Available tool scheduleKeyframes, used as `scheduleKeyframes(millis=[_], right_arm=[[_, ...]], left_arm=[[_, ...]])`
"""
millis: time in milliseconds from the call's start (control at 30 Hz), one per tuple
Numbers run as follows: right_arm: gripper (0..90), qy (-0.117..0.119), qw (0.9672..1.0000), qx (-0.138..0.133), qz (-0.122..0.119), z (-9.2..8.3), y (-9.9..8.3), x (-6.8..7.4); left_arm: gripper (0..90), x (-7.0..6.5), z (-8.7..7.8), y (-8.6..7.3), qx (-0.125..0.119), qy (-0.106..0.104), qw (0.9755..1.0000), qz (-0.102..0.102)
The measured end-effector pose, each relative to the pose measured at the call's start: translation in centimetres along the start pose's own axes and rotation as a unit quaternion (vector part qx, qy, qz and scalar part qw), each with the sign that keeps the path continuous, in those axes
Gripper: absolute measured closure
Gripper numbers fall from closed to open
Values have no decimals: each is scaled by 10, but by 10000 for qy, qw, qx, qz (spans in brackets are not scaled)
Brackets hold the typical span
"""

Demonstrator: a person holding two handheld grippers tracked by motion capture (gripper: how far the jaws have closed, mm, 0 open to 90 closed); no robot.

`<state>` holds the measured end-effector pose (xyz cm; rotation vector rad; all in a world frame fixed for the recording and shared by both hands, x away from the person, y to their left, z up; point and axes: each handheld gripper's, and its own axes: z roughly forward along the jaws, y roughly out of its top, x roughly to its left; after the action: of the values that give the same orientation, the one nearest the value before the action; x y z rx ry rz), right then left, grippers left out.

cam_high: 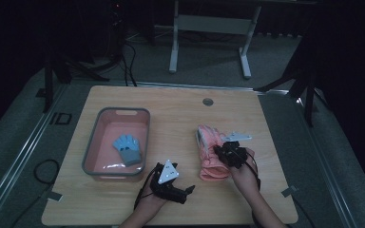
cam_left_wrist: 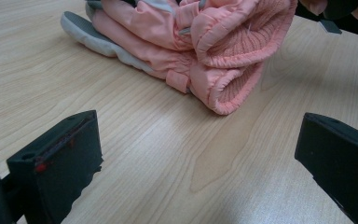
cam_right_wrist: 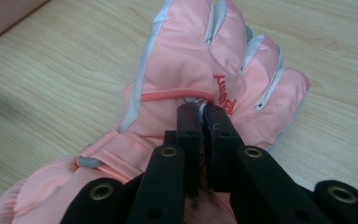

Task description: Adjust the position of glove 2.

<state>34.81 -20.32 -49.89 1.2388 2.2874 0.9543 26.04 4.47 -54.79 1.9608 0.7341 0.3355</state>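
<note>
A pink padded glove [cam_high: 208, 166] lies on the right half of the wooden table [cam_high: 171, 114], fingers pointing away from me. In the right gripper view its back with red lettering [cam_right_wrist: 186, 60] is close up, and my right gripper [cam_right_wrist: 200, 111] is shut on a small pinch of fabric at the glove's back. From above, the right gripper [cam_high: 230, 153] sits on top of the glove. My left gripper [cam_high: 188, 190] rests low near the front edge, left of the glove. Its jaws [cam_left_wrist: 198, 144] stand open and empty, facing the glove's ribbed cuff [cam_left_wrist: 233, 51].
A grey-rimmed pink bin [cam_high: 89, 156] stands on the left half of the table with a blue glove [cam_high: 127, 148] inside. A round cable hole [cam_high: 207, 101] is near the far edge. A white desk frame [cam_high: 209, 28] stands behind the table.
</note>
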Motion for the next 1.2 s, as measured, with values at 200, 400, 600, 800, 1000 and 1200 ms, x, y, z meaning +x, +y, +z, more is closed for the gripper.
scheduleKeyframes(millis=[200,400,600,800,1000,1200], right_arm=[[778,161,9998,-68,21,2,-1,-3],[549,269,9986,-445,-23,-12,5,-12],[240,431,9970,-632,-143,-24,10,-17],[125,384,9946,-955,-121,-37,9,-26],[143,195,9929,-1170,-45,-50,3,-44],[140,249,9896,-1400,-232,-57,-1,-54]], left_arm=[[8,0,0,0,-18,-35,10000,13],[8,2,-2,1,-136,-8,9999,7],[8,4,-5,3,-299,88,9995,-41],[29,2,-5,9,-109,-41,9999,-105],[29,-5,-4,19,-27,-140,9998,162],[30,-10,-4,35,91,-149,9987,478]])
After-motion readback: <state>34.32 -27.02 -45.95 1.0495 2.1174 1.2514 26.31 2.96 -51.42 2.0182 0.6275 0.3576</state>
